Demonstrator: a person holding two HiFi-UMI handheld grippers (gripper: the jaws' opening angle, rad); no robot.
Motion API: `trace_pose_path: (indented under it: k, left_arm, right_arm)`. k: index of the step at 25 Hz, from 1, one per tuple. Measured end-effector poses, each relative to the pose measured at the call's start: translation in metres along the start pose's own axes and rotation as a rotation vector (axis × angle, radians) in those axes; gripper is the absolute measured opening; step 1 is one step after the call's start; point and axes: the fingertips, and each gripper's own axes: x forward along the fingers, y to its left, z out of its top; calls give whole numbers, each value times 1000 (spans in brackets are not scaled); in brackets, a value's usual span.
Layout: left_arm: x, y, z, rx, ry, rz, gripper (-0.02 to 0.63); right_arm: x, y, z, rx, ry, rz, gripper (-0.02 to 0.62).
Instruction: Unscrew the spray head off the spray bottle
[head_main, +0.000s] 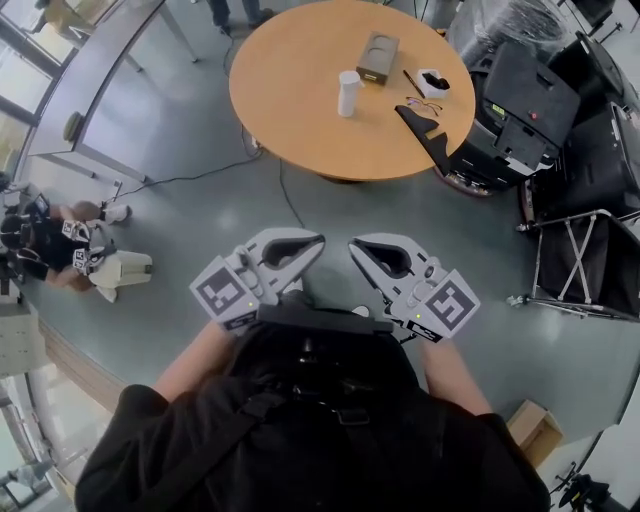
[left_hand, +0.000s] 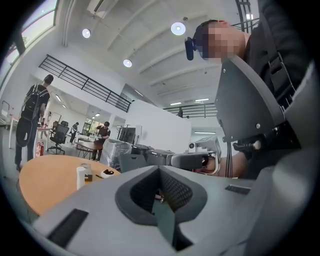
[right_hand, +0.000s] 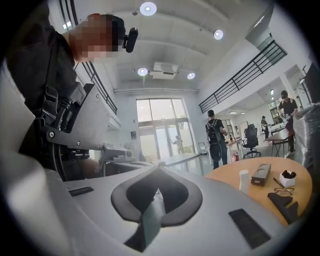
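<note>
Well, the left gripper (head_main: 316, 241) and right gripper (head_main: 356, 245) are both closed on nothing. The white bottle (head_main: 348, 93) stands well ahead of them on the round surface (head_main: 300, 115). It's likely light, slick plastic: clamp the body, twist the head.

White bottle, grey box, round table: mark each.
white bottle (head_main: 348, 94), head view, mid body.
grey box (head_main: 378, 58), head view, top face.
round table (head_main: 295, 100), head view, bare top left of bottle.
</note>
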Motion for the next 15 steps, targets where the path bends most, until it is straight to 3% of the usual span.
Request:
trace_pose_path:
  k: [3,8,15]
  left_arm:
    - [-14,38,5,12,38,5,3]
    - [-44,91,26,27,4,-24,3]
    - [-91,143,26,17,22,-50,3]
  right_arm:
    - [35,-11,4,-3,-4,-31,15]
    - [97,-18,9,-13,3,-72,15]
    - [166,-23,5,-17,20,-120,15]
